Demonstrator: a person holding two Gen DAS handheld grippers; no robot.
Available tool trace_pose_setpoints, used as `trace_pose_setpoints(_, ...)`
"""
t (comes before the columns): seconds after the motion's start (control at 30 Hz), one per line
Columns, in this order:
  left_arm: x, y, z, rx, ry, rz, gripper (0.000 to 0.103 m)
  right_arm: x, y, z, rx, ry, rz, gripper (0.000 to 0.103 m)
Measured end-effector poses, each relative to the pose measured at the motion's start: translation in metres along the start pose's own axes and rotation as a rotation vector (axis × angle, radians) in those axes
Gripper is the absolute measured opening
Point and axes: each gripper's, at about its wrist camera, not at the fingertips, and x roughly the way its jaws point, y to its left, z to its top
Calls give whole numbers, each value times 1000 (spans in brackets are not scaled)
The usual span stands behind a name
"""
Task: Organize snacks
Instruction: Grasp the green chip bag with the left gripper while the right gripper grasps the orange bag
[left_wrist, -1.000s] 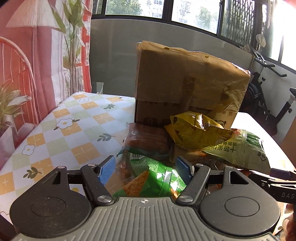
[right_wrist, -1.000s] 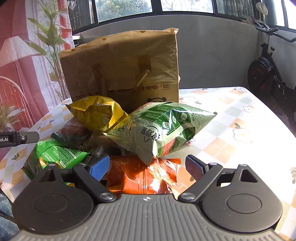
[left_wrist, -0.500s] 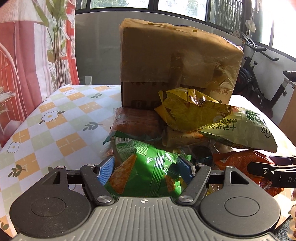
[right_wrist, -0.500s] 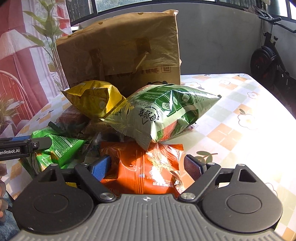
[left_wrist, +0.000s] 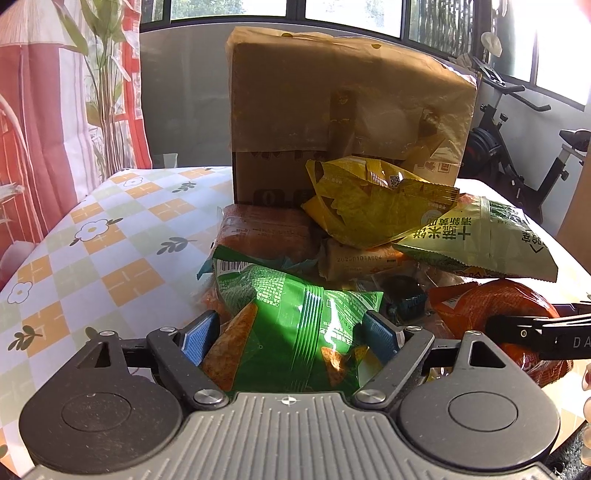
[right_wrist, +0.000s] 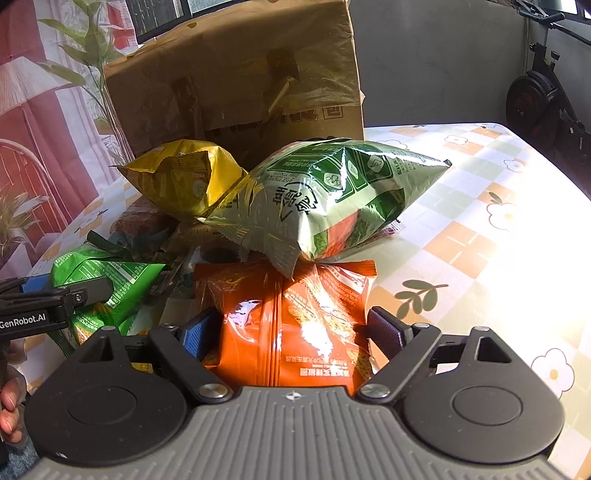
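A heap of snack bags lies on the table in front of a brown cardboard box (left_wrist: 332, 110). The green chip bag (left_wrist: 295, 314) lies between the fingers of my left gripper (left_wrist: 288, 334). Its jaws are opening and the pads stand at the bag's sides without squeezing it. My right gripper (right_wrist: 291, 334) is open around the orange bag (right_wrist: 288, 314), with a small gap at each pad. A pale green bag (right_wrist: 332, 192) rests on the orange bag's far end. Beside it, a yellow bag (right_wrist: 181, 181) leans on the heap.
A brown packet (left_wrist: 266, 232) and small wrapped bars lie under the yellow bag. The flower-check tablecloth (left_wrist: 110, 240) is bare to the left and also at the right (right_wrist: 480, 240). An exercise bike (left_wrist: 517, 147) stands behind the table, a red curtain at the left.
My left gripper came down over the green chip bag, which now lies between its fingers, and its jaws widened. The orange bag sits deeper between the right fingers.
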Motion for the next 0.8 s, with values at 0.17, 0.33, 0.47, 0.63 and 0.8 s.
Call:
trace_pose_setpoints(0.17, -2, -2, -2, 4, 12, 2, 88, -2, 0, -1, 0, 3, -5, 88)
trace_pose_setpoints(0.33, 7, -11, -11, 78, 95, 45, 91, -2, 2, 0, -6, 2, -14, 87)
trace_pose_setpoints(0.47, 8, -8, -12, 78, 91, 35, 89, -4, 3, 0, -14, -4, -18, 88)
trace_pose_setpoints(0.63, 4, -4, -12, 58, 69, 14, 81, -4, 3, 0, -9, -6, -17, 87)
trace_pose_setpoints(0.8, -2, -7, -10, 59, 32, 0, 79, -4, 3, 0, -13, -3, -13, 87)
